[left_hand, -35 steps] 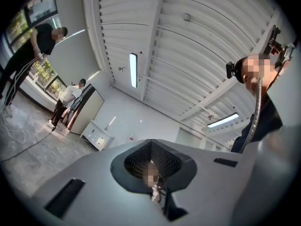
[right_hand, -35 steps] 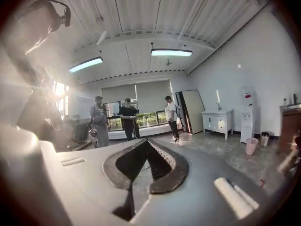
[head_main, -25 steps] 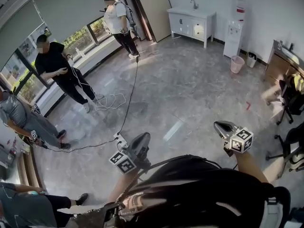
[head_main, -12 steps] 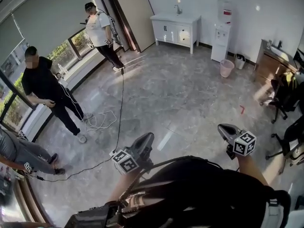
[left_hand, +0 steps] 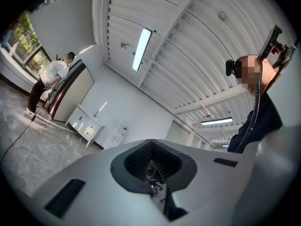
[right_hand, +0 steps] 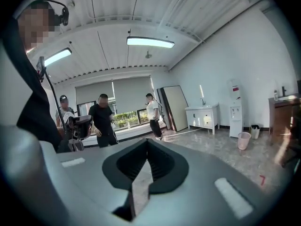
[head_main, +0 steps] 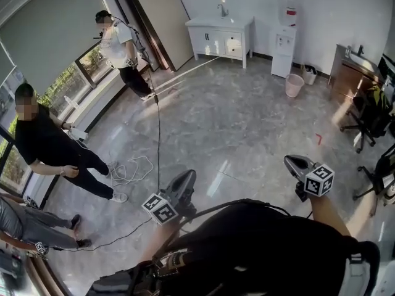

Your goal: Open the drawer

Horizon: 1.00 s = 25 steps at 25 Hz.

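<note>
**White cabinet across the room, both grippers closed on nothing**

Head view: The white cabinet (head_main: 219, 34) with a tap on top stands against the far wall. It is well apart from both grippers across a grey marble floor (head_main: 247, 122). At this range its fronts are too small to pick out a drawer. A water dispenser (head_main: 285, 34) stands just right of the cabinet, with a pink bin (head_main: 294, 85) right of that and nearer the camera. A brown cabinet (head_main: 349, 66) is further right again. Left of the white cabinet a tall door panel (head_main: 157, 20) leans, and beside it a person in a white shirt (head_main: 120, 51) stands by the windows. The left gripper (head_main: 187, 177) and right gripper (head_main: 290, 161) are held low in the frame, both pointing towards the cabinet's side of the room.

Left gripper view: The left gripper (left_hand: 153, 171) has its jaws together, with nothing between them. The white cabinet (left_hand: 87, 126) sits small at the left, well beyond the tips, and the dispenser (left_hand: 123, 126) is to its right.

Right gripper view: The right gripper (right_hand: 146, 166) likewise has its jaws closed, with only a sliver of floor showing through and nothing gripped. The white cabinet (right_hand: 202, 116) lies right of the tips, distant, with the dispenser (right_hand: 233, 108) and bin (right_hand: 243, 140) further right.
</note>
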### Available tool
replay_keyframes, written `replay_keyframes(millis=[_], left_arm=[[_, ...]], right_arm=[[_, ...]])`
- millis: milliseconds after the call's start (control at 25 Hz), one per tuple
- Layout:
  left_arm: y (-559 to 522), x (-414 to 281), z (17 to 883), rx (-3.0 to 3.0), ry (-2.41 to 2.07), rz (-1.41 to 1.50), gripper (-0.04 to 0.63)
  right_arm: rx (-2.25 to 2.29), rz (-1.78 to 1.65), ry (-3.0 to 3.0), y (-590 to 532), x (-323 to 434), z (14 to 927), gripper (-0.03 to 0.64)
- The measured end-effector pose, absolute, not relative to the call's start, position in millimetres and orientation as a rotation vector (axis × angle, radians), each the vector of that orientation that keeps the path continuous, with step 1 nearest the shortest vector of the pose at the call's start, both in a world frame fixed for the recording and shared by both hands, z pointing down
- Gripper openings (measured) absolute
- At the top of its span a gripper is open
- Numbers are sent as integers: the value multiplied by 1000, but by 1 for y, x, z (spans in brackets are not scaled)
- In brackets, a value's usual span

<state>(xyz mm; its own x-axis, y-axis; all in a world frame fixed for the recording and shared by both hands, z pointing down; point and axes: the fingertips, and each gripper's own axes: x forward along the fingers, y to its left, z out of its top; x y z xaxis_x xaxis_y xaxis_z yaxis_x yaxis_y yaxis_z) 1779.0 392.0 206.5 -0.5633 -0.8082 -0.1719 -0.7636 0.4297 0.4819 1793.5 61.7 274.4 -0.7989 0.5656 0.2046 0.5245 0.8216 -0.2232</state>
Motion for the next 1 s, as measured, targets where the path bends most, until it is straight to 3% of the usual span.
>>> replay_keyframes(millis=[320, 1000], left_arm=[[376, 1706, 228, 1353, -2597, -811, 0], [250, 1519, 230, 1137, -2787, -767, 0]], right_arm=[[-854, 237, -2705, 37, 1711, 297, 2], [-1131, 177, -2627, -70, 1440, 303, 2]])
